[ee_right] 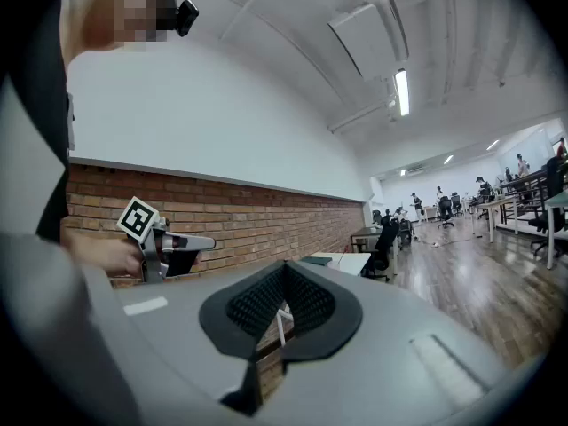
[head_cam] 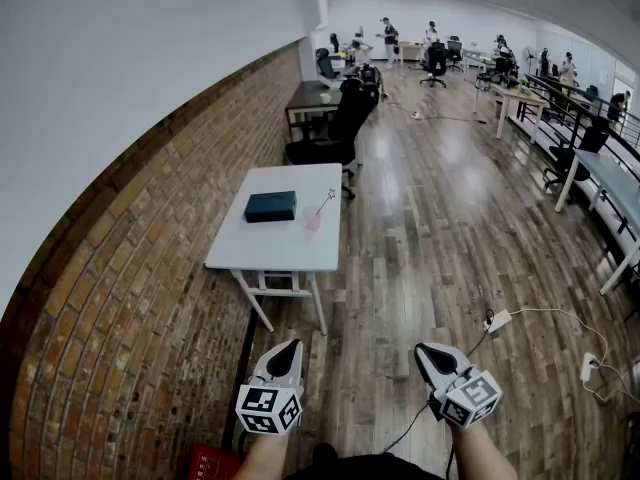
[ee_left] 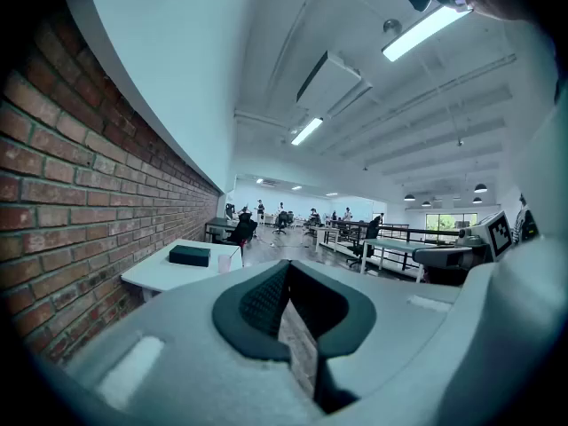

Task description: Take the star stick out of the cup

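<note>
- Far ahead and well out of reach: the star stick, slanting up out of a small pink cup, star end topmost.
- Judged thin, light and fairly stiff. Likely easy to bend or flick away, and too small at this range to tell the material.
- Best pinched on the bare shaft just above the rim, then drawn out along its own slant rather than straight up, to avoid dragging the cup over.
- Cup probably light too and quick to topple. Worth steadying with the spare claw at any sign of sliding.
- Cup near the right edge of a white table, with a dark flat box just beside it on the left, not touching.
- Table set against a brick wall, with a stretch of wooden floor between it and the person.
- Left claw held low, close to the body, jaws pressed together with nothing between them.
- Right claw level with it and well apart, jaws likewise together and empty.
- No step of the task begun yet. Needed first: a walk up to the table, then one claw opened for the pinch.
</note>
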The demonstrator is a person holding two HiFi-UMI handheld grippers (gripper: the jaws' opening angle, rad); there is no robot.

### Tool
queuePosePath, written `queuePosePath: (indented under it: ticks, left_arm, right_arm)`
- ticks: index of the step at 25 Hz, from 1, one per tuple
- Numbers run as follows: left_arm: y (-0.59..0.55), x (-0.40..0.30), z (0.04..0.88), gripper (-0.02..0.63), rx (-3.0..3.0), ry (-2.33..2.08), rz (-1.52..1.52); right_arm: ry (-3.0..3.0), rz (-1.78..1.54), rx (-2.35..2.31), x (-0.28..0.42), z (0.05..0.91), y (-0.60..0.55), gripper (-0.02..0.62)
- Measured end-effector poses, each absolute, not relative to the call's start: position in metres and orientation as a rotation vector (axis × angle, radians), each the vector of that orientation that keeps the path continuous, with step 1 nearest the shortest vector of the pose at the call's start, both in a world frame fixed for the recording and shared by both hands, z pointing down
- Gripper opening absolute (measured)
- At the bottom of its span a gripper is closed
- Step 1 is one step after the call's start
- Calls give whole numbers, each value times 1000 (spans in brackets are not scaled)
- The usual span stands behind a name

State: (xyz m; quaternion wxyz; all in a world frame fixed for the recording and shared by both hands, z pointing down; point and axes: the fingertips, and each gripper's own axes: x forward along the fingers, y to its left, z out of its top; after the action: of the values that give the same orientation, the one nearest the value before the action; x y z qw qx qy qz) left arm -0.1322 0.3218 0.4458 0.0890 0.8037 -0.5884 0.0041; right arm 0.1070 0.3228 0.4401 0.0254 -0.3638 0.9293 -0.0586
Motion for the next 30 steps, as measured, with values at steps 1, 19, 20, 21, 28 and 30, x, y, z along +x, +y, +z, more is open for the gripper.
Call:
queuePosePath:
  ticks: [1, 19, 20, 21, 28, 30]
  left_arm:
    - [322, -131, 446, 6, 2390, -1750, 16]
    - [339, -71, 463, 6, 2368, -1707, 60]
    - [340, -66, 463, 6, 2367, -1705, 63]
    - [342, -61, 465, 6, 2366, -1702, 65]
    - [347, -33, 481, 6, 2345, -1676, 87]
    - [343, -30, 485, 6, 2344, -1668, 90]
  right_arm:
    - [2873, -182, -1123, 107, 439, 323, -2]
    - [2903, -200, -1054, 147, 447, 346, 0]
    - [2906, -208, -1059, 152, 449, 348, 0]
    - [2918, -211, -1066, 158, 452, 350, 0]
    - [2965, -256, -1062, 180, 474, 362, 0]
    - [2961, -278, -1068, 183, 478, 359, 0]
